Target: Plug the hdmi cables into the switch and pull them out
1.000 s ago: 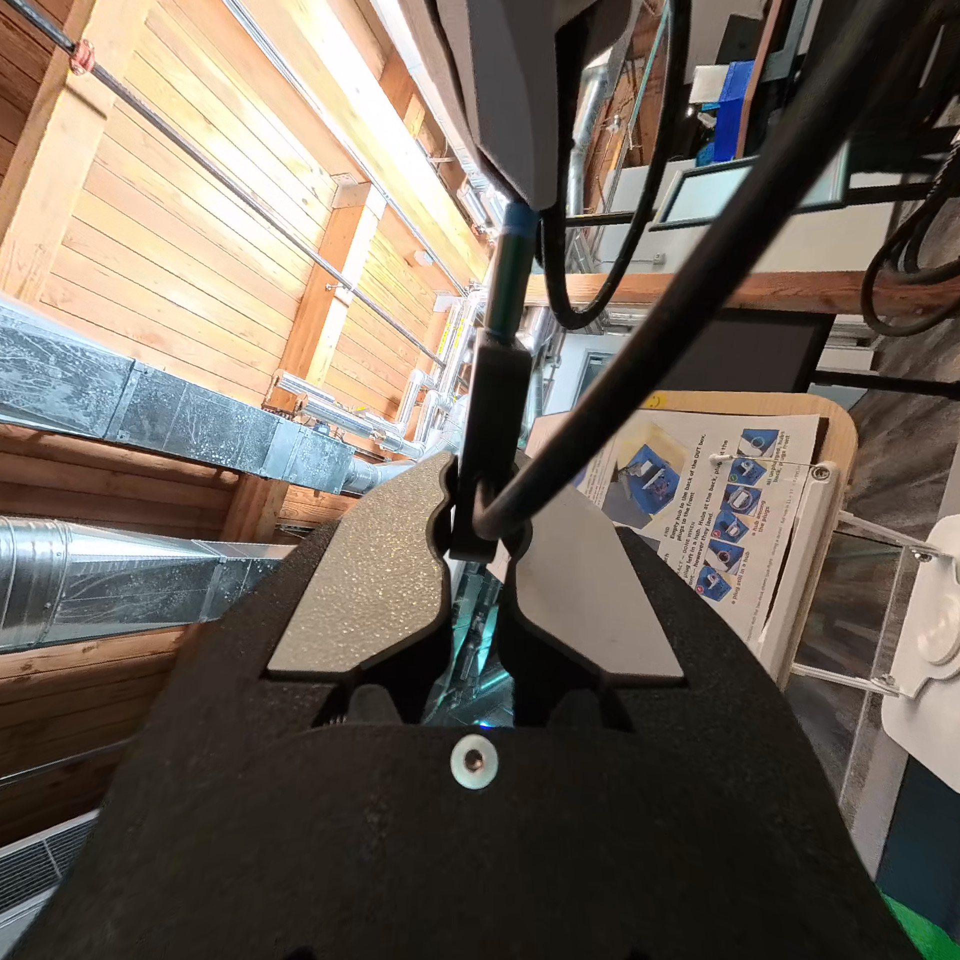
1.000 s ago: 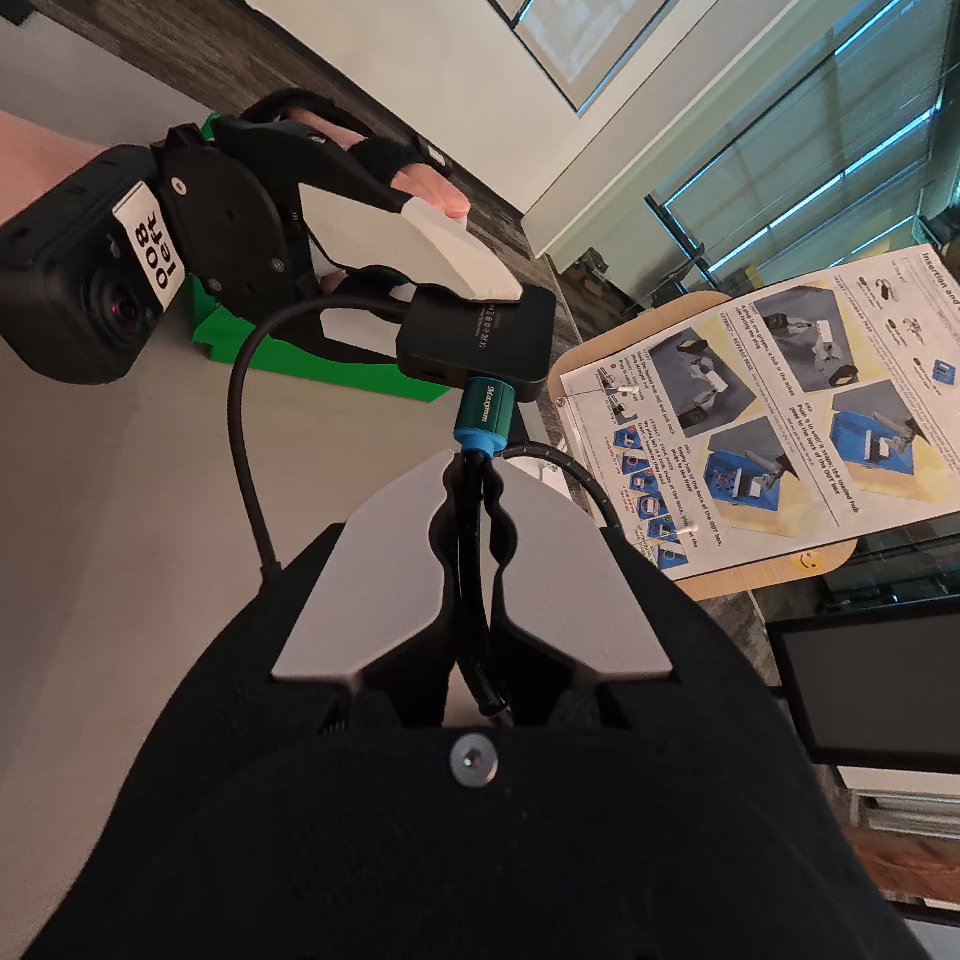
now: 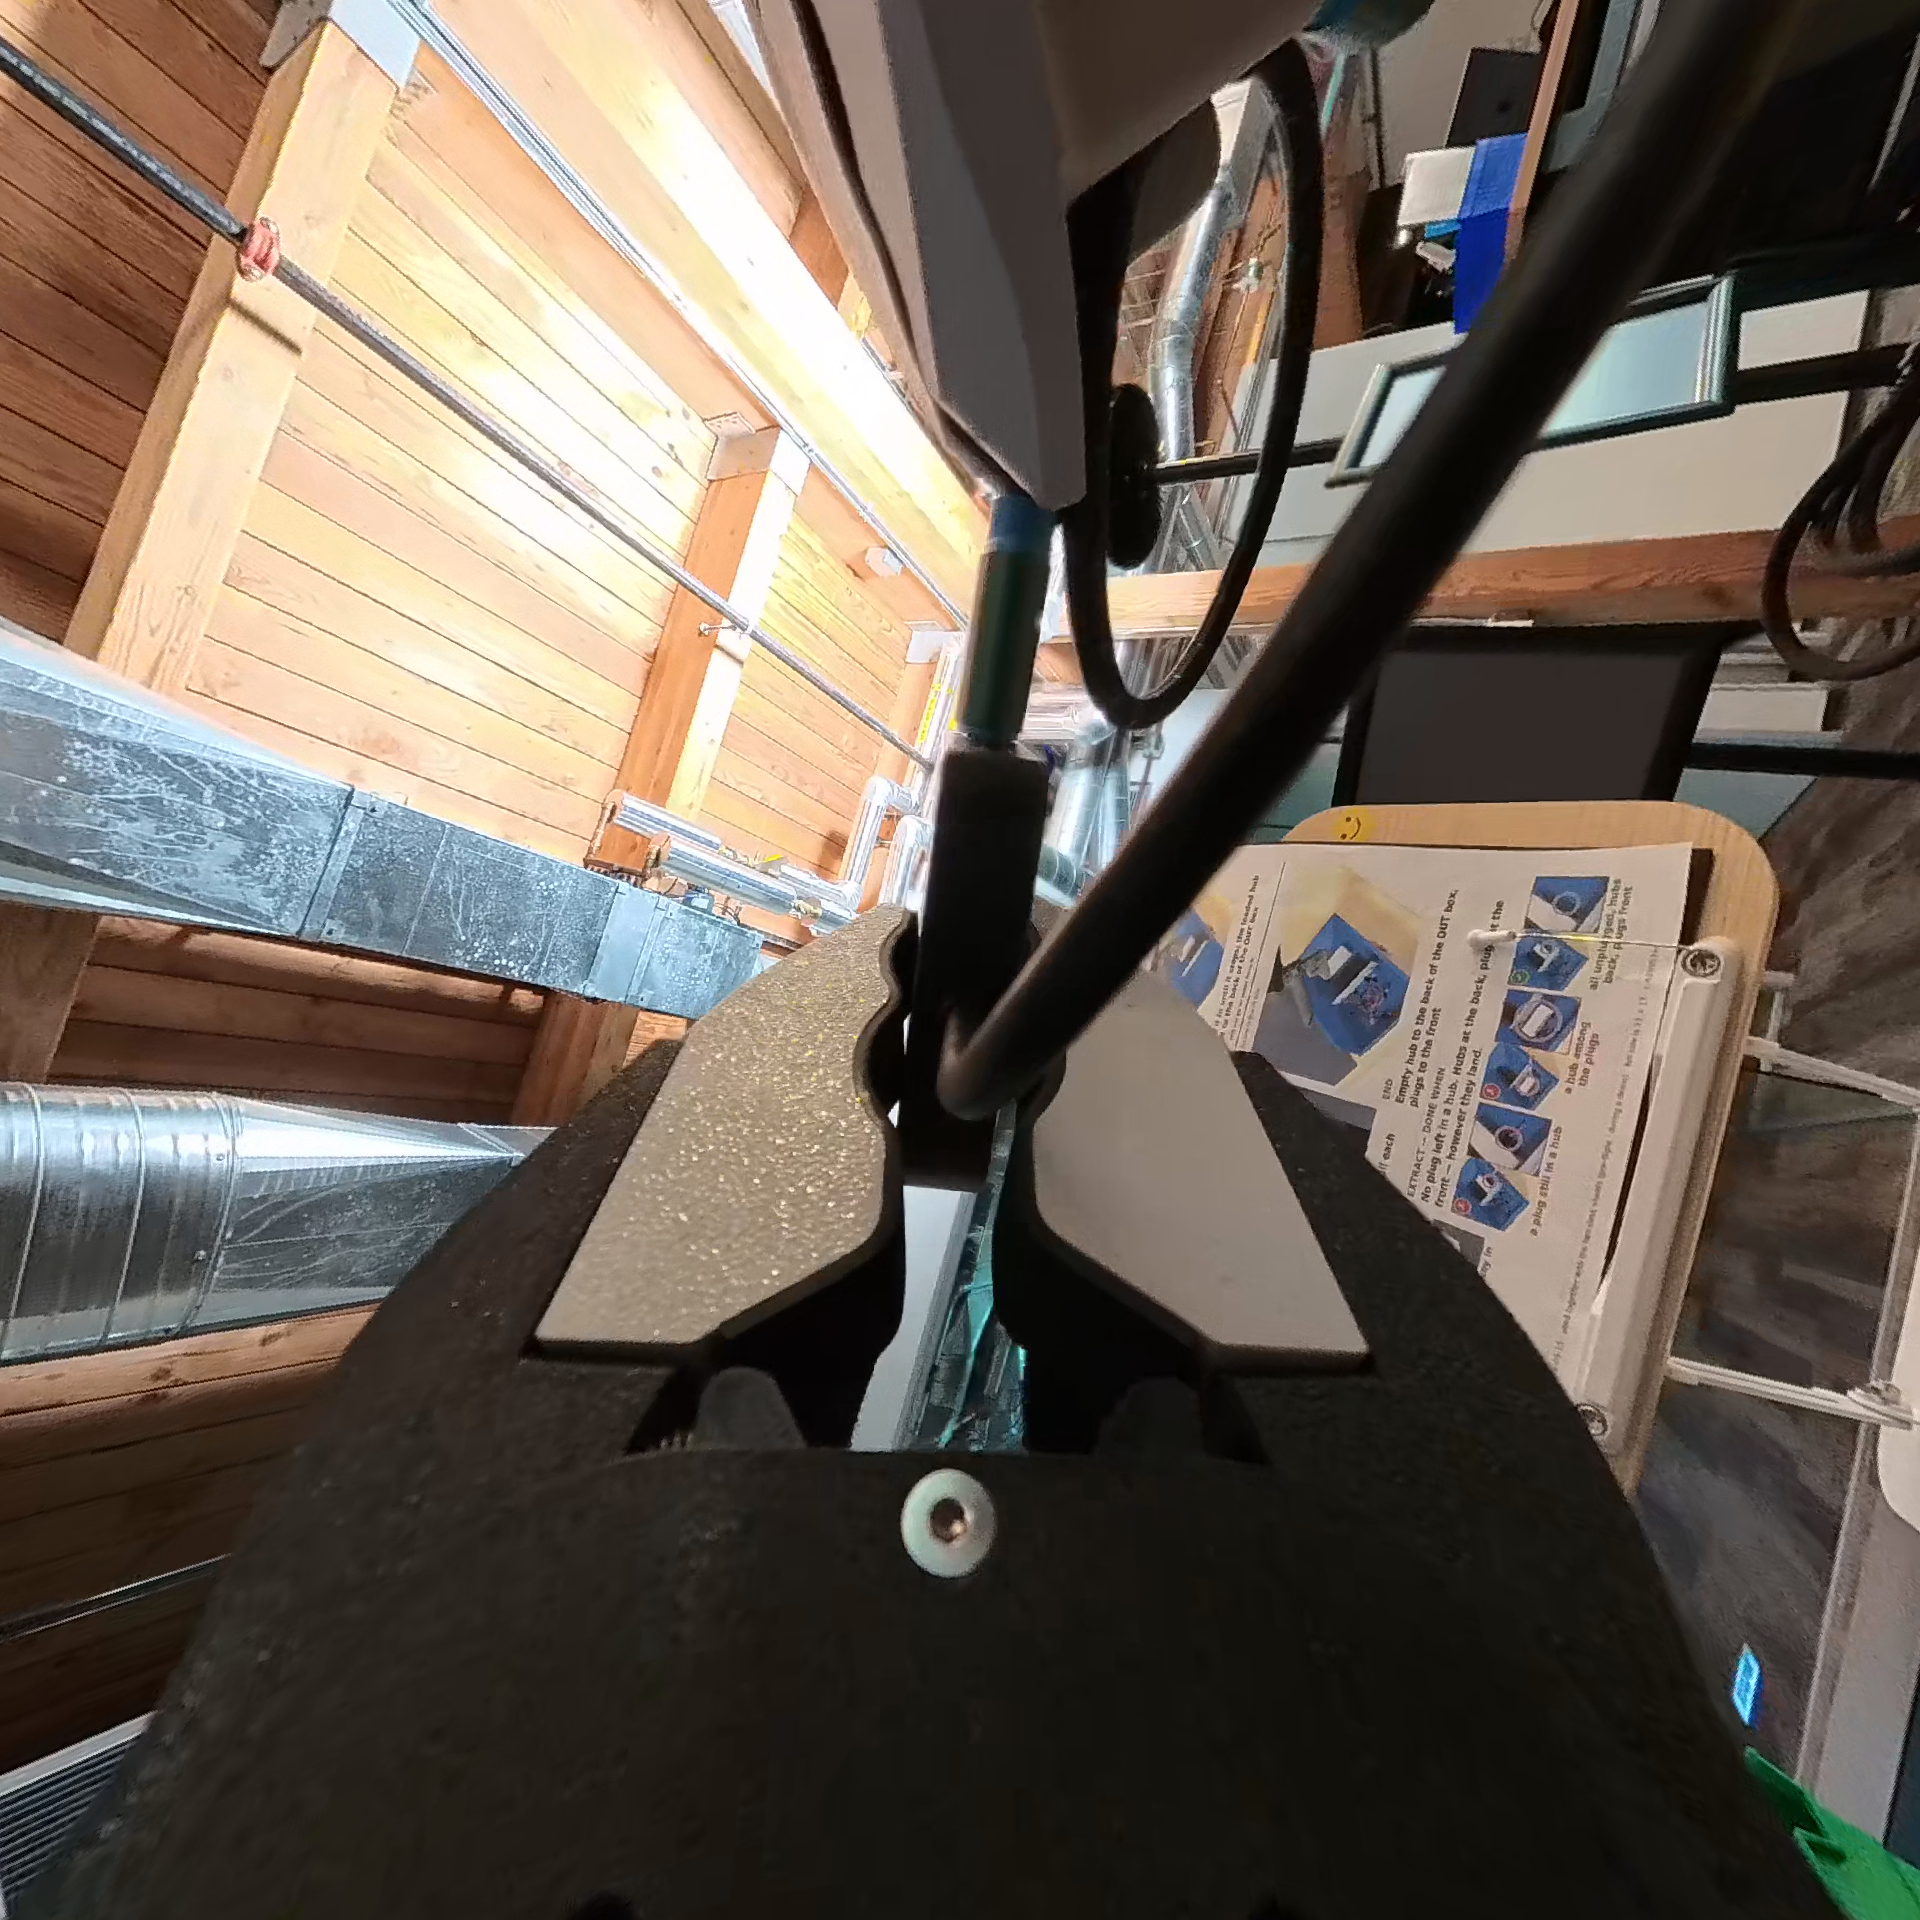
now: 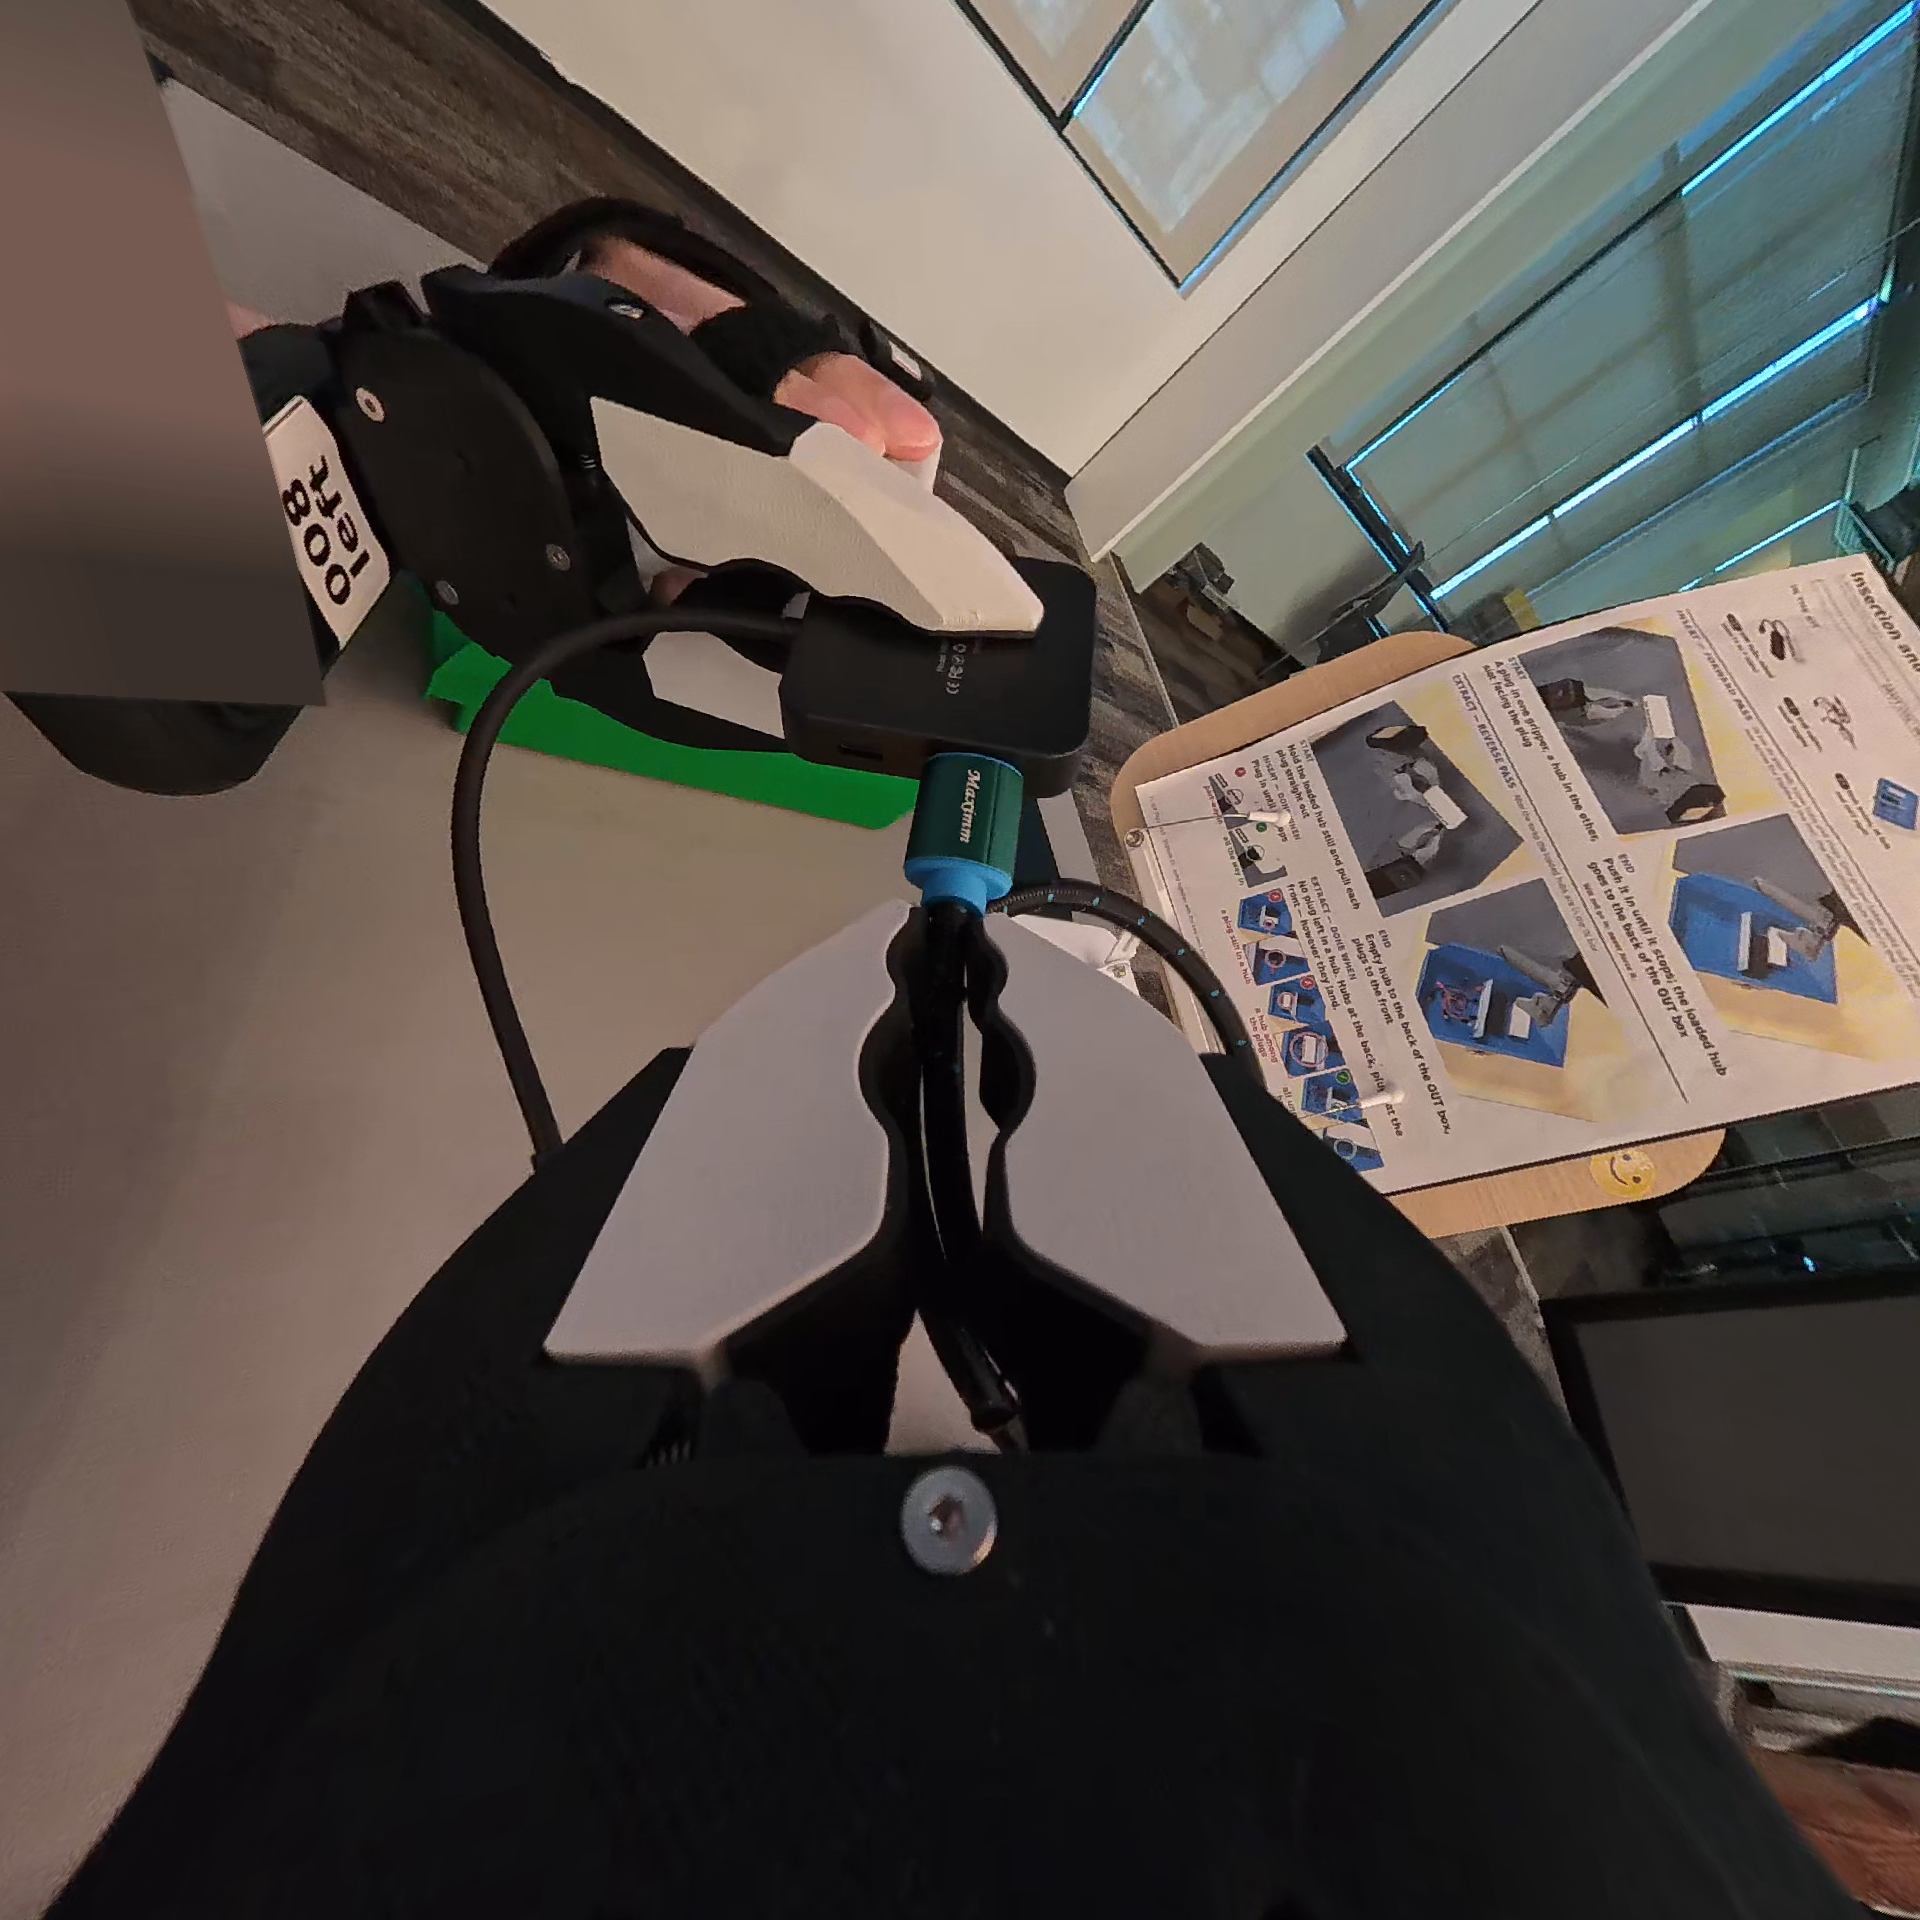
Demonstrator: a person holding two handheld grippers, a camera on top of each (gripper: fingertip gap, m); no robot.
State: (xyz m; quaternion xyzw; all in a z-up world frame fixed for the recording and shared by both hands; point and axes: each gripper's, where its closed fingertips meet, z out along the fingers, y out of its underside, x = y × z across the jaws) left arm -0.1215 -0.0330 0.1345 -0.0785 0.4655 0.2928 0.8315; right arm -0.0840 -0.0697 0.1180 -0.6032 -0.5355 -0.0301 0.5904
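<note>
- Switch (image 4: 940, 681), a flat black box, sits clamped between the left gripper (image 4: 904, 644)'s white fingers (image 4: 831, 540), out ahead of the right gripper (image 4: 940, 940) and slightly to its left.
- Right gripper's two grey fingers are pressed together on the braided black HDMI cable (image 4: 940, 1049), which runs down the channel between them.
- Just past those fingertips, the cable's green plug (image 4: 961, 826) with its blue collar is seated in the switch's near edge.
- From the left wrist view, the left gripper (image 3: 961, 1049) is closed on the switch (image 3: 971, 935), seen edge-on as a thin dark slab rising straight ahead of its fingertips.
- Same green plug (image 3: 1003, 623) stands off the slab's far end.
- Switch's own black lead (image 4: 488, 904) loops away to the right gripper's left.
- Off to the right gripper's right, a printed instruction sheet (image 4: 1558, 883) lies on a wooden board (image 4: 1226, 707).
</note>
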